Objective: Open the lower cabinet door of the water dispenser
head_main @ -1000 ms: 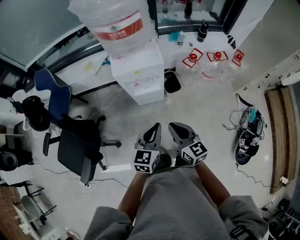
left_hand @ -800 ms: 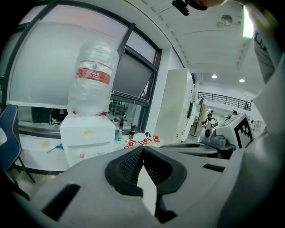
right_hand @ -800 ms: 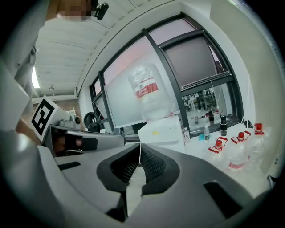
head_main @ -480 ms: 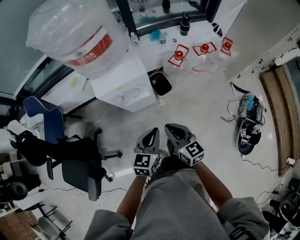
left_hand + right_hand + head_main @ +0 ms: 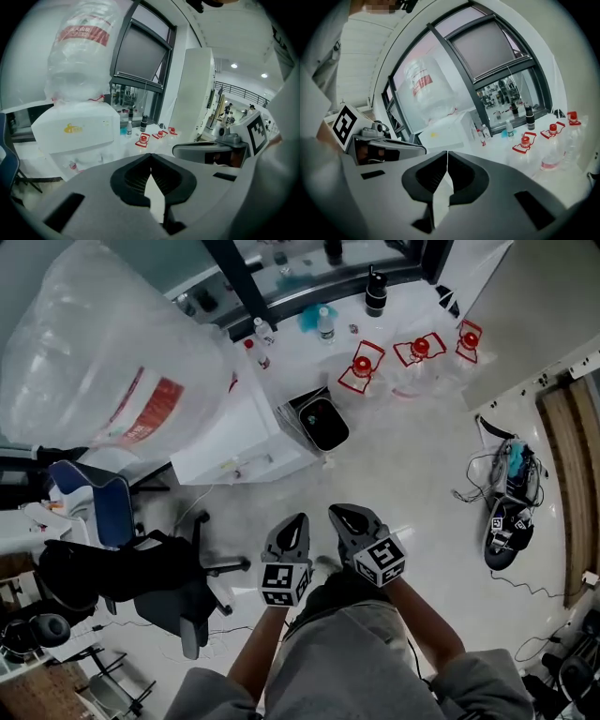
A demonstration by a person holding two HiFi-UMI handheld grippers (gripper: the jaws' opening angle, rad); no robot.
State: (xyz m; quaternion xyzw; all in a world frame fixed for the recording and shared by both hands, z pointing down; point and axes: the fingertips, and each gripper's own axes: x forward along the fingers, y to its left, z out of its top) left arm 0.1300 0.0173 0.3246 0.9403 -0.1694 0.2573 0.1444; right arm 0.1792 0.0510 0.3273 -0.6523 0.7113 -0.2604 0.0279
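The white water dispenser (image 5: 239,442) stands at the upper left of the head view, carrying a big plastic-wrapped bottle (image 5: 103,362) with a red label. Its lower cabinet door is hidden from above. My left gripper (image 5: 292,523) and right gripper (image 5: 344,514) hang side by side over the floor, short of the dispenser, both shut with nothing between the jaws. The left gripper view has the dispenser (image 5: 75,133) ahead at left, its lower front hidden behind the jaws. In the right gripper view the dispenser (image 5: 445,127) and bottle (image 5: 426,89) stand ahead.
A black bin (image 5: 321,423) sits right of the dispenser. Red-capped water jugs (image 5: 361,367) stand along the far wall below a window ledge with small bottles (image 5: 375,292). A dark office chair (image 5: 141,563) is at left. A bag with cables (image 5: 511,512) lies at right.
The dispenser and its bottle have grown larger and slid toward the upper left as the person came nearer. Both grippers moved forward and lower together, still shut.
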